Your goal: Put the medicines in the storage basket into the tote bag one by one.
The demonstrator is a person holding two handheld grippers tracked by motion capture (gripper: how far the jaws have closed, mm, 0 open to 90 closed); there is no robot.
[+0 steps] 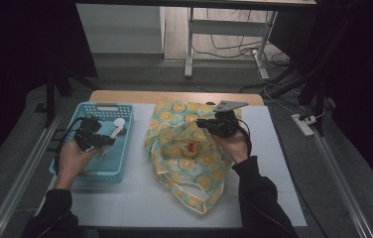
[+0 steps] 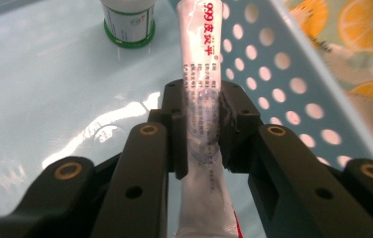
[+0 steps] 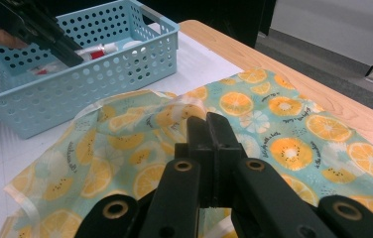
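Left gripper [image 2: 202,124] sits inside the light blue basket [image 2: 293,89], which stands at the left end of the table [image 1: 283,163]. Its jaws are closed on a white tube [image 2: 200,99] with red and grey print. The tube runs lengthwise between the two pads: the pads press its flat middle from either side, the printed end sticks out past the tips toward the far basket wall, and the other end passes back between the jaw arms toward the camera. In the left gripper view the tube lies just beside the perforated side wall. A small white bottle [image 2: 128,22] with a green band stands on the basket floor ahead, well apart from the tube.

In the high view the left hand [image 1: 73,158] holds this gripper [image 1: 106,141] over the basket [image 1: 78,173], jaws pointing right.

Right gripper [image 3: 208,130]: jaws fully closed, pads touching along their length, tips low over a teal cloth bag [image 3: 274,129] with an orange-slice print. Cannot tell whether any fabric is pinched between them. The high view shows the right hand [image 1: 235,146] over the bag [image 1: 194,183], which lies crumpled at the table's middle, just beside the basket. A small red item [image 1: 192,147] shows in the bag's folds; too small to identify.
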